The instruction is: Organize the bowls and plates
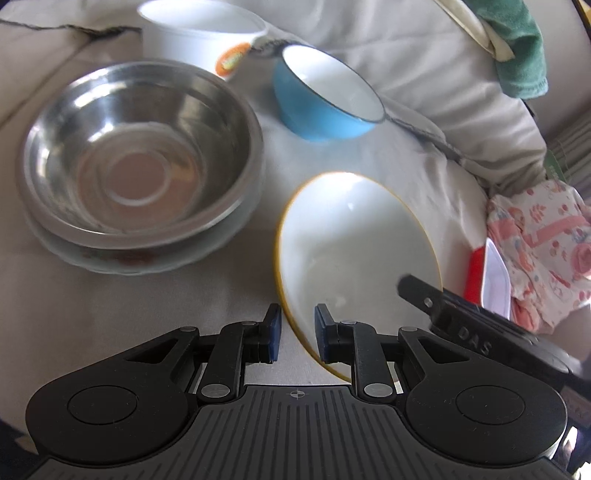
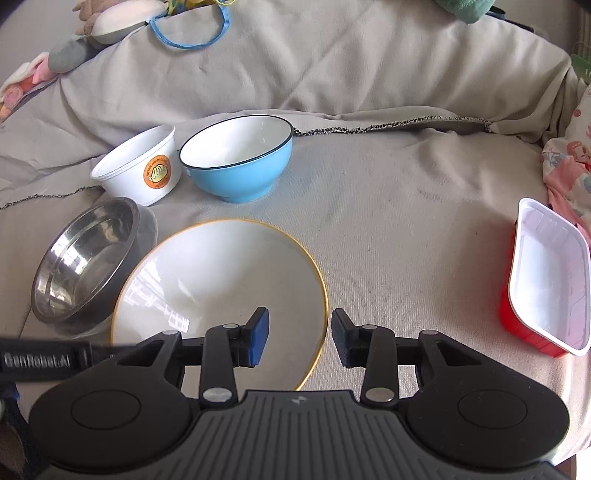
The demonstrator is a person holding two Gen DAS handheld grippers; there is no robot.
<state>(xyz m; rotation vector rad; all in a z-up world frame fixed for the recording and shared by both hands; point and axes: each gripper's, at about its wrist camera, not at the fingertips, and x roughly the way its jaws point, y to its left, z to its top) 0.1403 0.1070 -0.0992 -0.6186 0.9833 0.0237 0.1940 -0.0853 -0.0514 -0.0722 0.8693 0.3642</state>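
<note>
A white bowl with a yellow rim (image 1: 354,254) (image 2: 221,291) lies on the grey cloth. My left gripper (image 1: 297,338) is open, its fingers either side of the bowl's near rim. My right gripper (image 2: 299,338) is open too, straddling the bowl's opposite rim. A steel bowl (image 1: 140,151) (image 2: 85,258) sits stacked in a clear glass bowl (image 1: 147,254) to the left. A blue bowl (image 1: 325,96) (image 2: 240,158) and a white plastic tub with an orange label (image 1: 199,33) (image 2: 140,170) stand behind.
A red tray with a white inside (image 2: 546,277) (image 1: 487,273) lies at the right. A big grey cushion (image 2: 332,62) rises behind the dishes. Pink patterned cloth (image 1: 543,240) is at the far right, and soft toys (image 2: 92,33) at the back left.
</note>
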